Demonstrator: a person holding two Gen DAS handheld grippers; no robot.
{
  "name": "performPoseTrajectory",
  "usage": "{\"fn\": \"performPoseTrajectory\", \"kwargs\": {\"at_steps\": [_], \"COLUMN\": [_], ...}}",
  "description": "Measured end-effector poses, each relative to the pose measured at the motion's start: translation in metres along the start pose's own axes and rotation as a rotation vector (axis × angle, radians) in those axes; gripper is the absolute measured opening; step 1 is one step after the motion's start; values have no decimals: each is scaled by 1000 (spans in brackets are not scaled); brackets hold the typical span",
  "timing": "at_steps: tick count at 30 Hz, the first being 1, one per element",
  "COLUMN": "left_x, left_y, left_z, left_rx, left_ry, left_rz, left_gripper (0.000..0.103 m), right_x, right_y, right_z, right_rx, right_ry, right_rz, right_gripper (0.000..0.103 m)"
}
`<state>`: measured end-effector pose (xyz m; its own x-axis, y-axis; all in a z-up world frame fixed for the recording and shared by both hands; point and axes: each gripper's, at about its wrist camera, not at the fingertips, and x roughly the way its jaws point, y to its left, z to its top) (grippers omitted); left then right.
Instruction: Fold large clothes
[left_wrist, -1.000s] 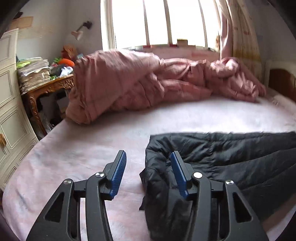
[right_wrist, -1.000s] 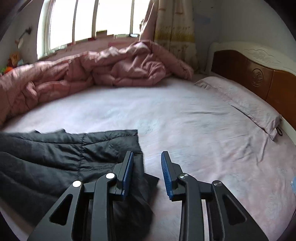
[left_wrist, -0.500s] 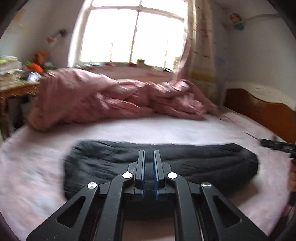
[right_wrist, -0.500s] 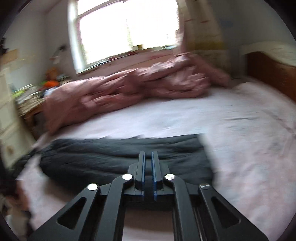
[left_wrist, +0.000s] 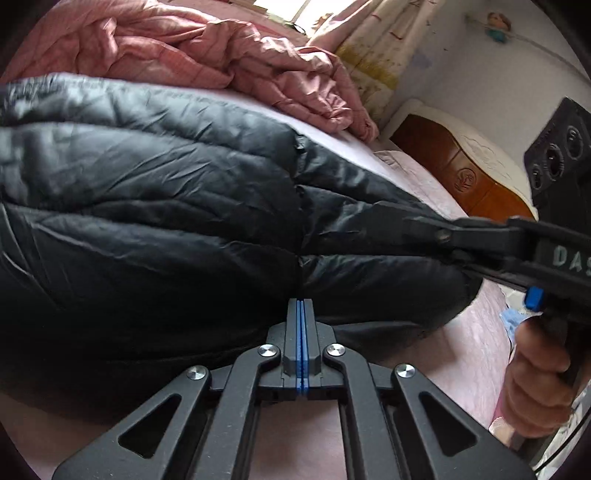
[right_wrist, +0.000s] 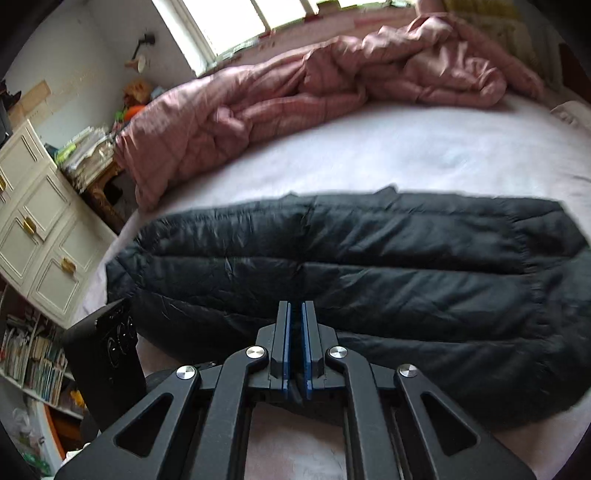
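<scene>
The black puffer jacket (right_wrist: 369, 280) sits in a long folded strip on the bed (right_wrist: 388, 155) below the pink duvet (right_wrist: 295, 88), both hand-held grippers, left (left_wrist: 301, 306) and right (right_wrist: 295, 314), pressed together and empty, so I'd guess crosswise folds are left.

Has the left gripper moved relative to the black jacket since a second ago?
Yes. The left gripper shifted from the black jacket's end toward its middle; jaws closed, empty.

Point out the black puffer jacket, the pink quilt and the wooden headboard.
black puffer jacket (right_wrist: 369, 258), right wrist view, middle quilted panel.
pink quilt (right_wrist: 258, 103), right wrist view, crumpled middle fold.
wooden headboard (left_wrist: 465, 177), left wrist view, carved brown panel.
</scene>
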<state>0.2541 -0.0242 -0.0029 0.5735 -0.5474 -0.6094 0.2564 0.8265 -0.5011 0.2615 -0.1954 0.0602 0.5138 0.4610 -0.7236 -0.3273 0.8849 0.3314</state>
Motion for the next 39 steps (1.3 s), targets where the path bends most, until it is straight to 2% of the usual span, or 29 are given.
{"fn": "performPoseTrajectory", "kwargs": {"at_steps": [3,6,8,10,12,15,19,21,23,25,27,29,33,35,38,39], "left_x": [2,16,20,19,18,19,18,18,16,15,12,12,-3,-18,-48,-62], "left_y": [-2,16,28,22,13,15,13,12,12,11,9,5,1,-11,-32,-35], "left_z": [-3,-6,-5,-6,-10,-10,-12,-12,-13,-14,-16,-13,-13,-13,-13,-13], "left_rx": [9,-78,-147,-116,-68,-84,-77,-72,-78,-72,-54,-36,-30,25,136,170], "left_ry": [11,89,109,100,87,91,85,82,81,77,72,54,30,-14,-118,-156], "left_rz": [28,-6,-55,-30,11,-7,-6,-2,-11,-8,5,10,-13,7,57,83], "left_gripper": [3,4,4,4,4,4,4,4,4,4,4,4,3,3,3,3], "right_x": [36,75,87,92,97,110,144,161,165,162,141,98,-3,-44,-87,-100], "right_y": [-4,-7,-16,-17,-11,-6,-20,-34,-41,-40,-33,-22,-19,-25,-33,-38], "right_z": [2,4,9,16,30,49,75,87,96,97,93,82,34,5,-34,-47], "right_rx": [8,-26,8,23,-6,-31,23,89,128,115,65,8,-35,-48,-63,-63], "right_ry": [73,172,171,174,153,134,213,260,247,222,151,29,-141,-193,-281,-313], "right_rz": [-6,17,4,2,-50,-122,-150,-146,-142,-155,-191,-202,-96,-79,-109,-115], "right_gripper": [7,4,0,0,0,0,0,0,0,0,0,0,0,0,0,4]}}
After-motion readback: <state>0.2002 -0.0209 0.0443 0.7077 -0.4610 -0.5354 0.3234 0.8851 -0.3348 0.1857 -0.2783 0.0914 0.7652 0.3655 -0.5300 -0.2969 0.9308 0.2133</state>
